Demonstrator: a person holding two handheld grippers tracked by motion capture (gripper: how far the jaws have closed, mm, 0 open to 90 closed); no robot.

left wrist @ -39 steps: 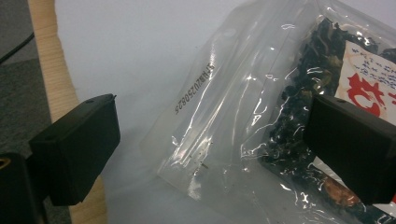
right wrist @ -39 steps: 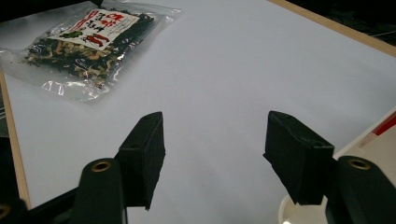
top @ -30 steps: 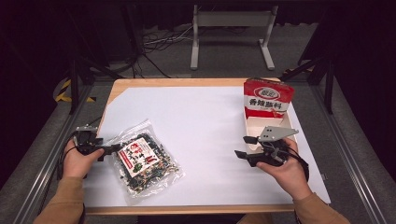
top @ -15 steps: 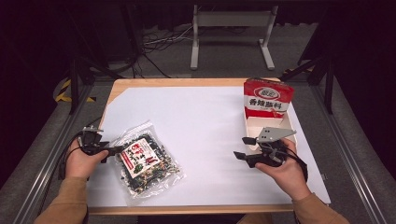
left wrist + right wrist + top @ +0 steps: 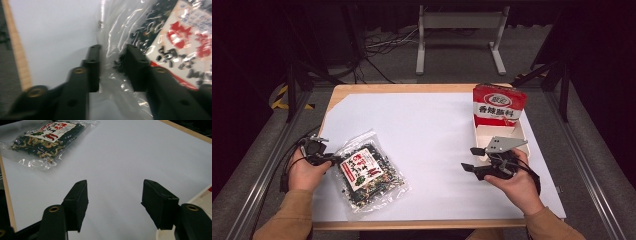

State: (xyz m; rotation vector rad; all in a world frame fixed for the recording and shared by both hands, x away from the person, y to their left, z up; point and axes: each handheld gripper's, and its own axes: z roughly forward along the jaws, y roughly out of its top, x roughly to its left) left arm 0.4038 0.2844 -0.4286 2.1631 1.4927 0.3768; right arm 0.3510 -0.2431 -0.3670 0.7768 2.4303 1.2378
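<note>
**Clerk:** Item one: clear plastic bag (image 5: pixel 371 172) of dark dried contents with a red-and-white label, lying flat on the white table (image 5: pixel 432 125), near its front-left corner. Position?

**Checker:** The left gripper (image 5: pixel 328 159) was at the bag's left edge. In the left gripper view its jaws had just been closing, with the bag's loose clear margin (image 5: pixel 112 62) between them. A gap remained; I could not tell whether both pads pressed on the film yet.

**Clerk:** Item two: right gripper (image 5: pixel 115 195).

**Checker:** Jaws wide apart, nothing between them, held over bare table. Just beside it stood item three: an open white box (image 5: pixel 499 132) with a raised red flap, at the table's right side.

**Clerk:** Handling note for item one?

**Checker:** In my judgement the bite wanted to sit on the sealed margin, not on the bulk, so the contents were not crushed. The film looked slippery and limp; a shallow pinch could have slid off, so the pads should have been well past the edge before lifting. Lifted by one side, the bag would likely have hung and swung, so a slow raise was advised.

**Clerk:** Destination?

**Checker:** Probably the box, well apart from the bag; the right gripper seemed placed to steady it.
</note>
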